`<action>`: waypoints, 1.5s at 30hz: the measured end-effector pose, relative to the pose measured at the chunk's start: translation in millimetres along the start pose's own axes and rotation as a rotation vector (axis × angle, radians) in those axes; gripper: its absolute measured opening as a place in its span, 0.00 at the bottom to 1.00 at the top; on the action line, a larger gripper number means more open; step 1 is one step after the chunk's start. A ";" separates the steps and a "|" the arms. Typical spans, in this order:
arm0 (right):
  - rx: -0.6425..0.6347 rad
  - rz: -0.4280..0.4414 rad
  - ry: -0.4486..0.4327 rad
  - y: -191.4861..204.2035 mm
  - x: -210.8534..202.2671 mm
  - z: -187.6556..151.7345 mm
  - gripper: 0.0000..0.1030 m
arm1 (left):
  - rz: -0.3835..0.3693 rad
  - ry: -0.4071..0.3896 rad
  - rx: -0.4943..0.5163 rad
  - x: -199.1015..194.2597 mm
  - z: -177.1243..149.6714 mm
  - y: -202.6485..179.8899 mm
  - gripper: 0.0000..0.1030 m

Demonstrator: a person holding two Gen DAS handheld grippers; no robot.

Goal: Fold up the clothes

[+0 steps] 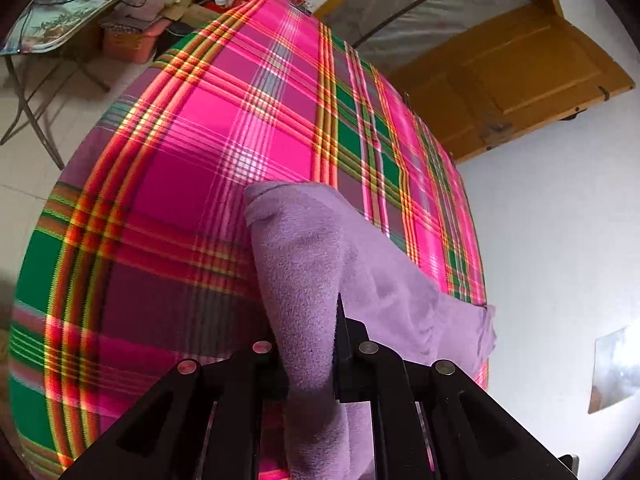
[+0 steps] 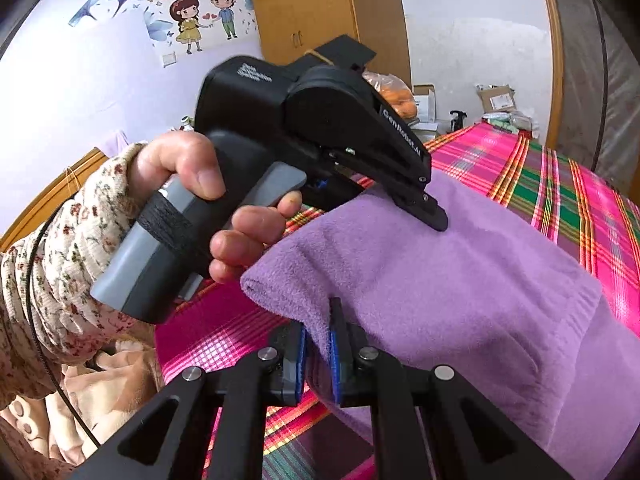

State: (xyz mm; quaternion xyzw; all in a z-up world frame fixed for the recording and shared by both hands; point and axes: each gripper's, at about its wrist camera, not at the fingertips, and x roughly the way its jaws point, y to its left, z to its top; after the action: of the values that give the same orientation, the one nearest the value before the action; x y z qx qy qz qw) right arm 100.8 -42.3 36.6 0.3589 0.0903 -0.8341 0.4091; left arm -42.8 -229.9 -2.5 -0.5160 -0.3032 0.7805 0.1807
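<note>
Purple fleece garment [image 2: 460, 280], folded over on itself, lies on a pink-green plaid bedspread [image 1: 180, 152] and is held at two places. L wrist view: left gripper [image 1: 310, 356] is clamped on a thick bunched fold of the fleece; the cloth fills the gap between both fingers and hides the near pad, and the lower end of the fold is cut off at the 6 o'clock edge. From the grip the fold's long axis runs toward 12 o'clock and ends in a rounded folded corner; a flatter layer slopes away toward 4 o'clock, its far tip just over the bedspread's edge against the white wall [image 1: 560, 240]. R wrist view: right gripper [image 2: 318, 360] is clenched on the near edge of the garment, blue pads [image 2: 333, 364] pressing the fleece from both sides. Here the long axis runs approx. 9 to 3 o'clock, rolled fold edge at 9, and the 4-5 o'clock part leaves the frame, so full length and garment type cannot be told. Same view shows the left gripper from outside, at 12 o'clock of the cloth, its tip pressed into the upper fold; the person's hand [image 2: 208, 208] in a floral sleeve [image 2: 60, 248] grips the handle and covers part of it. Wardrobe [image 2: 320, 12], wall stickers [image 2: 192, 12], clutter at the far end of the bed: small, blurred, not readable in detail.
</note>
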 end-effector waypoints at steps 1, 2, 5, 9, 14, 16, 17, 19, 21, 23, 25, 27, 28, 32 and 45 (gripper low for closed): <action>0.003 0.002 0.005 -1.1 1.6 -0.3 0.10 | 0.008 0.005 0.005 1.8 0.0 -1.1 0.12; 0.005 0.004 0.011 -2.1 3.2 -0.6 0.11 | 0.016 0.008 0.014 2.9 -0.4 -2.0 0.12; 0.006 0.002 0.016 -4.5 6.9 1.4 0.14 | 0.042 0.007 0.041 1.6 -3.0 -7.4 0.13; -0.001 -0.011 0.021 -3.5 7.9 1.0 0.18 | 0.070 -0.005 0.053 -3.8 -4.8 -14.7 0.21; -0.007 -0.020 0.014 2.0 0.9 -3.7 0.25 | 0.096 -0.021 0.008 -17.6 -7.1 -10.3 0.24; -0.005 -0.016 -0.007 2.7 -9.1 -5.7 0.26 | 0.112 -0.040 -0.014 -26.4 -9.8 -7.6 0.25; -0.003 -0.015 -0.018 2.4 -14.0 -6.6 0.28 | 0.124 -0.056 -0.015 -32.5 -12.7 -8.6 0.25; 0.008 -0.014 -0.049 -2.0 -27.2 -7.4 0.30 | 0.141 -0.091 -0.006 -42.7 -18.4 -14.8 0.26; 0.028 -0.027 -0.081 -8.6 -42.9 -9.2 0.30 | 0.153 -0.130 0.008 -51.4 -24.0 -24.0 0.28; 0.056 -0.053 -0.107 -19.7 -59.5 -12.6 0.31 | 0.152 -0.161 0.028 -57.3 -28.5 -35.5 0.28; 0.085 -0.103 -0.117 -36.1 -71.9 -17.9 0.33 | 0.134 -0.183 0.049 -59.0 -33.0 -49.9 0.28; 0.112 -0.169 -0.114 -55.2 -80.8 -23.5 0.33 | 0.101 -0.188 0.074 -54.0 -37.8 -67.7 0.35; 0.131 -0.207 -0.106 -64.8 -84.8 -28.8 0.33 | 0.084 -0.185 0.092 -47.6 -39.2 -78.0 0.38; 0.239 -0.373 -0.044 -109.1 -105.5 -60.4 0.33 | 0.066 -0.134 0.172 -18.0 -46.6 -111.9 0.38; 0.555 -0.728 0.042 -232.4 -197.5 -159.0 0.33 | 0.012 0.052 0.222 81.8 -72.3 -157.6 0.38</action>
State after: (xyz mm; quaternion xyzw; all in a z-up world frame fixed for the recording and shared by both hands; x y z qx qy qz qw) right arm 91.1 301.1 20.7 0.4167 -0.0081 -0.9087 -0.0244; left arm -14.3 -42.1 24.1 -0.5146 -0.2071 0.7967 0.2397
